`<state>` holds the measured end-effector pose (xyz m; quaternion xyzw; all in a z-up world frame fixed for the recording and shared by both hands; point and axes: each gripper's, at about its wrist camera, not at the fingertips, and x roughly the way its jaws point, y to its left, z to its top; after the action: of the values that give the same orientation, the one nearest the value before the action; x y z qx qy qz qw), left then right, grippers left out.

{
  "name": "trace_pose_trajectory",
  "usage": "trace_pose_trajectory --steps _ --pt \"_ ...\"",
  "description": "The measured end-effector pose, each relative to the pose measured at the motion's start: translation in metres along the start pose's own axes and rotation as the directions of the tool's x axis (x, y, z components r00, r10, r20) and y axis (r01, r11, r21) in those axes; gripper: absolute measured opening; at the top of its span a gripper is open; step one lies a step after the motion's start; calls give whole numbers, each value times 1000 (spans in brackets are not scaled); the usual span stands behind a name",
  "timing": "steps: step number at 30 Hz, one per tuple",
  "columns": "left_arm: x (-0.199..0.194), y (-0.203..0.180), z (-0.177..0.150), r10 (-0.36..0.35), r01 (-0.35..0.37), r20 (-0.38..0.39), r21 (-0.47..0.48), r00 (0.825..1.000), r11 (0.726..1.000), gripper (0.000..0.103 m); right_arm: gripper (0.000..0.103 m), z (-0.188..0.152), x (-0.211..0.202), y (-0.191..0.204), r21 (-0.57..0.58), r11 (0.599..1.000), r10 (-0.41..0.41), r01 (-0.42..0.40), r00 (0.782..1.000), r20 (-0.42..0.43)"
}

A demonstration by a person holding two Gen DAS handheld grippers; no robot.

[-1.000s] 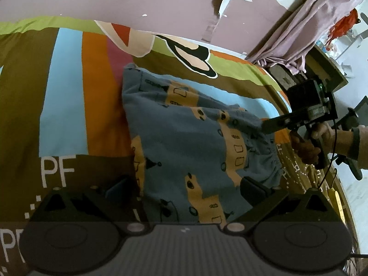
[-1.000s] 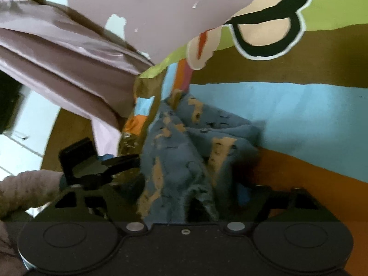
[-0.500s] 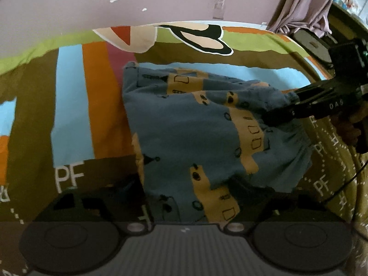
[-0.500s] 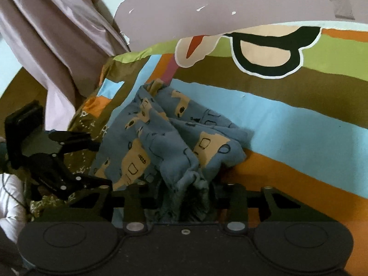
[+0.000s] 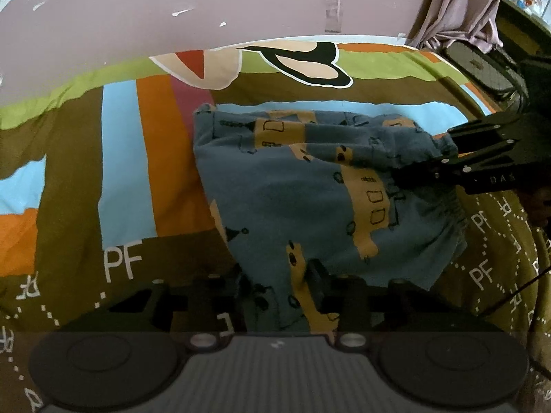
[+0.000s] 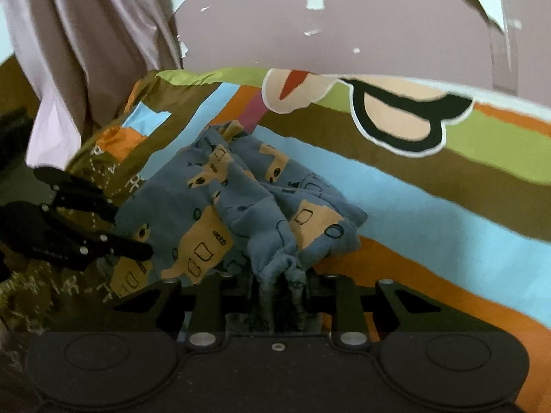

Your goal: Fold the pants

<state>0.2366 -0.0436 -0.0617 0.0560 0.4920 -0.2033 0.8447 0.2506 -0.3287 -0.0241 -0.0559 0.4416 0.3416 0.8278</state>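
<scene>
Blue pants (image 5: 310,189) printed with orange vehicles lie on a striped bedsheet (image 5: 120,172). At the bottom of the left wrist view my left gripper (image 5: 277,285) straddles their near edge. Its jaws are closing, the cloth lies flat between them and the pads stand apart from it. My right gripper (image 6: 277,285) is closing on a bunched corner of the pants (image 6: 213,213) and holds it pinched. In the left wrist view the right gripper (image 5: 413,172) lifts that far right corner off the sheet. The left gripper (image 6: 137,249) shows at the left of the right wrist view.
A mauve wall (image 5: 172,7) with peeled patches runs along the far side of the bed. A pale curtain (image 6: 86,51) hangs at the bed's end, next to a dark box (image 5: 482,69). The sheet (image 6: 447,206) spreads wide beyond the pants.
Both grippers' jaws have narrowed. The right gripper has gathered the waist corner, rolled and lifted it. The left gripper has tilted and edged over the near edge of the pants.
</scene>
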Motion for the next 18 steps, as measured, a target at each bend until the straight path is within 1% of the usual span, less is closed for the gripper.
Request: trace_pose_trajectory --steps 1,4,6,12,15,18 --pt "-1 -1 1 7 -7 -1 -1 1000 1000 31 23 0 -2 4 -25 1000 -13 13 1000 6" --pt "-5 2 2 2 -2 -6 -56 1000 998 26 22 -1 -7 12 -74 997 -25 27 999 26" --pt "-5 6 2 -6 5 -6 -92 1000 996 24 22 -1 -11 15 -93 995 -28 31 999 34" --pt "-10 2 6 11 -9 17 -79 1000 997 18 22 2 -24 25 -147 988 -46 55 997 63" --pt "-15 2 15 12 -7 58 -95 998 995 18 21 10 -32 27 -177 981 -64 80 994 92" --pt "-21 2 33 20 -8 119 -98 993 995 18 21 25 -40 19 -180 978 -85 109 987 138"
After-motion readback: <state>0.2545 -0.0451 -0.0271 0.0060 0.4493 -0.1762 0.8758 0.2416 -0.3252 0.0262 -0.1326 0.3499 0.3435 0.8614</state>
